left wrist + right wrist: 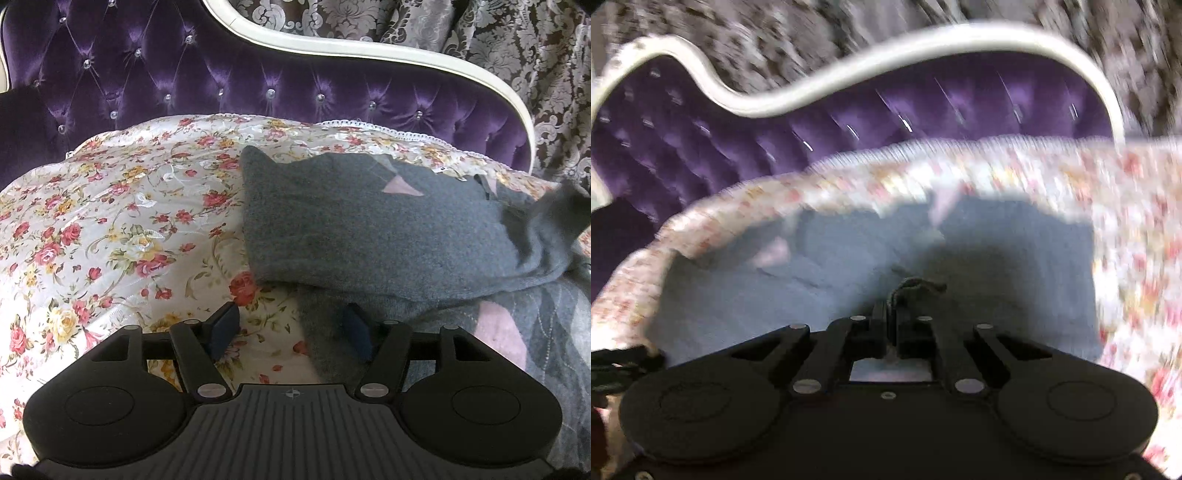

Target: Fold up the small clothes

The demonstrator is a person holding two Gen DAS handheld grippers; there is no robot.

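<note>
A grey knit garment (369,229) with pale pink diamond patches lies partly folded on a floral bedspread (110,221). My left gripper (291,328) is open, low over the garment's near left edge; its right finger rests on the grey cloth, its left finger over the bedspread. In the blurred right wrist view, my right gripper (894,306) is shut on a bunched fold of the grey garment (997,266) and holds it above the spread-out cloth. A lifted grey flap shows at the right edge of the left wrist view (554,214).
A tufted purple headboard (221,77) with a white curved frame (369,51) stands behind the bed. Patterned grey curtains (517,55) hang behind it. The floral bedspread (1137,240) extends to the left and right of the garment.
</note>
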